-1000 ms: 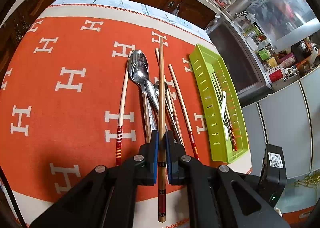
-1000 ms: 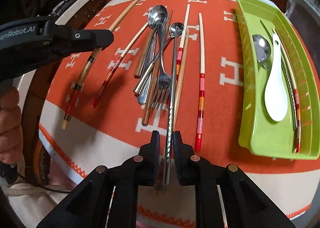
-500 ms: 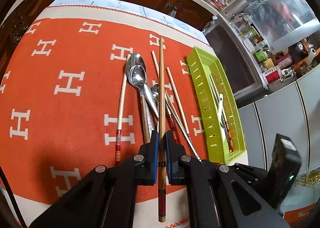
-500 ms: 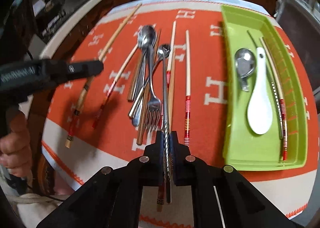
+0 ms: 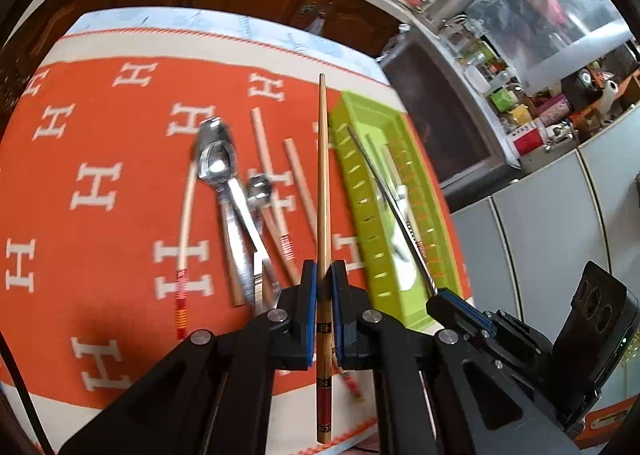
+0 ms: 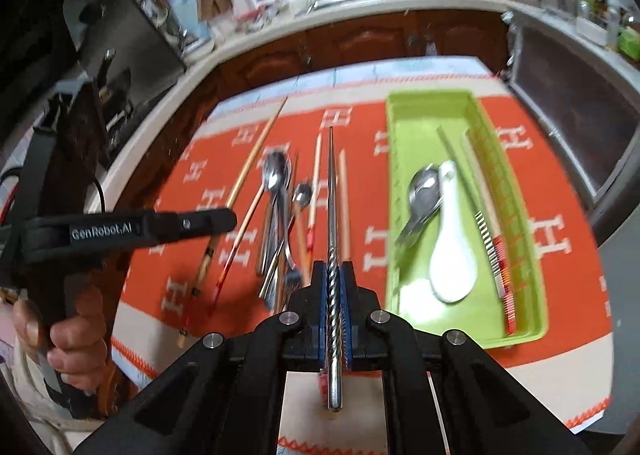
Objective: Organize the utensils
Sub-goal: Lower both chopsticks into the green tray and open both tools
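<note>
My left gripper (image 5: pixel 323 287) is shut on a wooden chopstick (image 5: pixel 323 183) with a red decorated end, held above the orange cloth beside the green tray (image 5: pixel 376 191). My right gripper (image 6: pixel 331 283) is shut on a metal chopstick (image 6: pixel 332 215) with a twisted grip, lifted above the cloth; it also shows in the left wrist view (image 5: pixel 384 191) over the tray. The tray (image 6: pixel 532 295) holds a white ceramic spoon (image 6: pixel 452 255), a metal spoon (image 6: pixel 424 191) and chopsticks. Metal spoons (image 6: pixel 276 175), a fork and several chopsticks lie on the cloth left of the tray.
The orange cloth with white H marks (image 5: pixel 96 187) covers the table. Dark wooden cabinets (image 6: pixel 360 43) and a cluttered counter stand beyond the far edge. The left gripper's body and the person's hand (image 6: pixel 76 339) sit at the left in the right wrist view.
Both grippers have lifted and pulled back with their chopsticks. The right gripper shut on the metal chopstick and raised it off the pile; the left moved toward the tray.
</note>
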Demonstrator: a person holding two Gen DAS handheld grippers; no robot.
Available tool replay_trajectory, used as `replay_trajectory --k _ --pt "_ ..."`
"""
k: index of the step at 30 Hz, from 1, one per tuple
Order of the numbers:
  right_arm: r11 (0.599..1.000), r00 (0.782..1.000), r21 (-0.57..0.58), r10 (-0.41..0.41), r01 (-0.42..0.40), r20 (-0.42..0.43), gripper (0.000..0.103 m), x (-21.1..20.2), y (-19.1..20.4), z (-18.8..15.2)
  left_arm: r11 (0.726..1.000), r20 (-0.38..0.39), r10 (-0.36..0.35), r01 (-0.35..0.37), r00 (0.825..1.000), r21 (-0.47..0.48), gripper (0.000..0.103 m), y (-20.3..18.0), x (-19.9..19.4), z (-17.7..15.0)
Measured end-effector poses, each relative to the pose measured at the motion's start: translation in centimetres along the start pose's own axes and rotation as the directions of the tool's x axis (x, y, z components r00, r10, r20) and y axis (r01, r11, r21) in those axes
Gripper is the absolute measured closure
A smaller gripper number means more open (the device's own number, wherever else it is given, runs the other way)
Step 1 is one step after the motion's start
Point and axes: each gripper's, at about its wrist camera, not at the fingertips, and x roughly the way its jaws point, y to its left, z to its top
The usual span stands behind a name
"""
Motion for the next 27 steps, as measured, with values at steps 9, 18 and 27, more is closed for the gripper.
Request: replay_trajectory --k 9,18,27 --pt "0.988 0.992 0.11 -0.114 0.106 0.061 0.098 -2.5 -5.6 1.9 0.997 -0.016 -0.067 0.067 0.998 0.036 0.099 -6.3 2.5 2.6" --pt "0.976 0.987 0.149 -0.155 0.16 -0.044 0.098 1.8 -11.7 2.0 0.998 -0.123 -0.045 0.05 0.991 0.034 0.098 -10.0 10.3 3.4" --pt "0.969 0.988 0.203 -0.127 0.143 -0.087 0.095 4.8 -15.1 1.4 0.996 -0.206 0.031 -0.014 0.978 0.087 0.095 -11.0 15.3 2.5"
